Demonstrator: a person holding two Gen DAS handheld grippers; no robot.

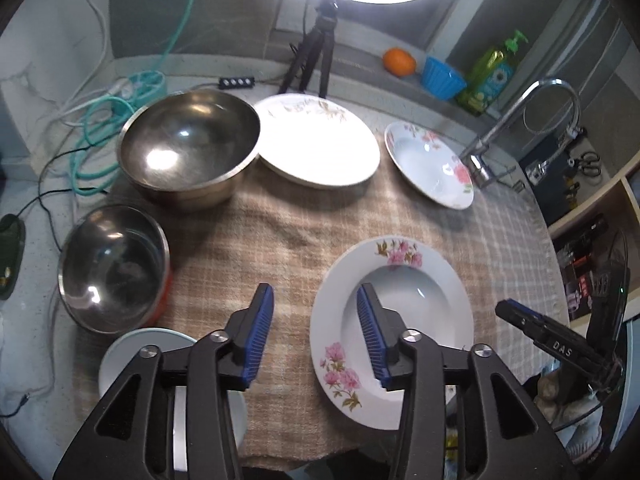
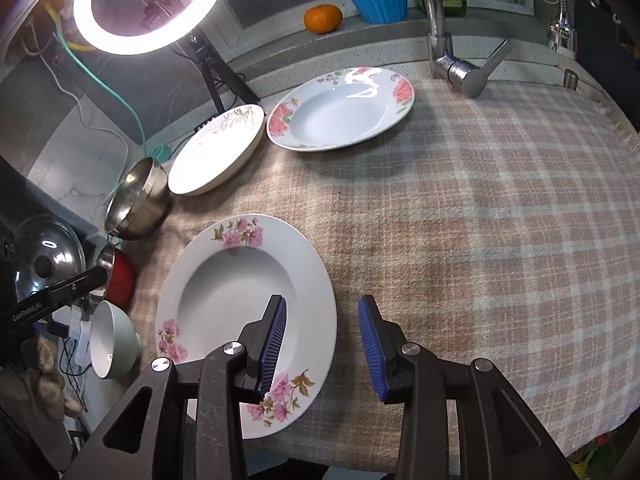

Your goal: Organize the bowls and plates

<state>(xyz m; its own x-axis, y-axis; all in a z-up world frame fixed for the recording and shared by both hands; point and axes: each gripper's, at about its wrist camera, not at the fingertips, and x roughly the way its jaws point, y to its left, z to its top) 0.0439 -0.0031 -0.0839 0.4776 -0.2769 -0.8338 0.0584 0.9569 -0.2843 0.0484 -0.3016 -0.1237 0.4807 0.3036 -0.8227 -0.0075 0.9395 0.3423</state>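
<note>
Now I'm hovering both grippers, left gripper (image 1: 316, 334) and right gripper (image 2: 322, 346), jaws open and empty, over the pink-flowered plate (image 2: 244, 312) at the bench's near edge; next I'm probably gripping its rim for stacking.

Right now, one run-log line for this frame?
left gripper: open, empty | right gripper: open, empty | near floral plate: flat on checked cloth, between both grippers
</note>
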